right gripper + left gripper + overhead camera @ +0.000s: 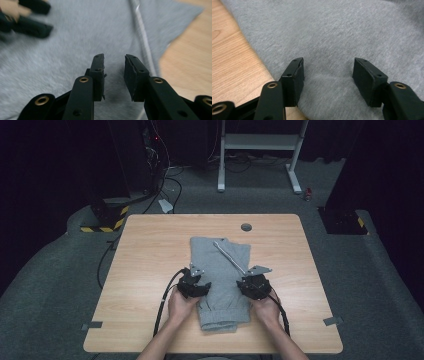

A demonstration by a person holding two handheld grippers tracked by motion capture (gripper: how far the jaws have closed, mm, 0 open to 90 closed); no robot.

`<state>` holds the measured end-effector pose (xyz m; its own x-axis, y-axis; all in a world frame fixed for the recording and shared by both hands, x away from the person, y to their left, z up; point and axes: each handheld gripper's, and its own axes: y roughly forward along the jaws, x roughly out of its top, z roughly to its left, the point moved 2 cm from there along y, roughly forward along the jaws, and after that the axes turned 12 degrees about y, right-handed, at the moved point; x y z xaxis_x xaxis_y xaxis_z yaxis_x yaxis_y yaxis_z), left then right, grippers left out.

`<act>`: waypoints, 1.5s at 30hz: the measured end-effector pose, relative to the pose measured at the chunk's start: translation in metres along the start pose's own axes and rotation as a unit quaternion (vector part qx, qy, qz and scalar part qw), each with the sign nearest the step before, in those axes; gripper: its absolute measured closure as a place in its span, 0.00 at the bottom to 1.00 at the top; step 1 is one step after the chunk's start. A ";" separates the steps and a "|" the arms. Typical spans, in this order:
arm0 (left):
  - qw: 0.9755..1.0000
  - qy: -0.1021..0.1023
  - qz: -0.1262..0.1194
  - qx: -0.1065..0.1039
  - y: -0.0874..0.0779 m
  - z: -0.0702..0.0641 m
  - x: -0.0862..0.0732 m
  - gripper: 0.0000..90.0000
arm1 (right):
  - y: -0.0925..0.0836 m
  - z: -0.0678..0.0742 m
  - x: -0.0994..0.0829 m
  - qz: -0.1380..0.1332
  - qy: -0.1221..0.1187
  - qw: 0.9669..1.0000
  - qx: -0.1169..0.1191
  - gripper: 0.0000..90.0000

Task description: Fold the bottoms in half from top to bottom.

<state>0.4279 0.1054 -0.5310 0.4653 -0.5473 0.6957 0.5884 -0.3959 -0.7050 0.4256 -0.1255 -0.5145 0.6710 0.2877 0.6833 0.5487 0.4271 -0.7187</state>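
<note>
Both sets of jaws stood parted and empty over the folded grey sweatpants (220, 282) at centre frame, the left gripper (195, 286) wider than the right gripper (254, 285). A clean fold likely required pinching both side edges evenly on the wooden table (150, 265).

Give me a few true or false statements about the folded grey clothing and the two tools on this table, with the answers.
1. The folded grey fleece garment lies on a light wooden table. True.
2. The left tool is clamped shut. False: its jaws stand wide apart over the fabric.
3. A pale drawstring lies across the garment. True.
4. The right tool grips the drawstring. False: its jaws are apart, and the drawstring lies beside them.
</note>
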 end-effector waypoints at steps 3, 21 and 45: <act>1.000 0.008 0.006 -0.008 -0.006 -0.005 -0.003 0.47 | 0.006 0.001 -0.009 0.012 -0.006 1.000 0.006 0.77; 0.999 -0.033 -0.004 0.007 -0.006 0.014 -0.001 0.45 | -0.004 0.006 0.017 -0.037 -0.029 0.999 -0.002 0.71; 0.999 0.001 -0.035 0.033 0.001 0.011 -0.012 0.44 | 0.049 -0.005 0.054 0.006 -0.020 0.998 -0.066 0.94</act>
<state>0.4304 0.1199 -0.5387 0.4203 -0.5214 0.7426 0.6623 -0.3831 -0.6439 0.4909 -0.0935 -0.5138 0.6584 0.3280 0.6774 0.6033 0.3081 -0.7356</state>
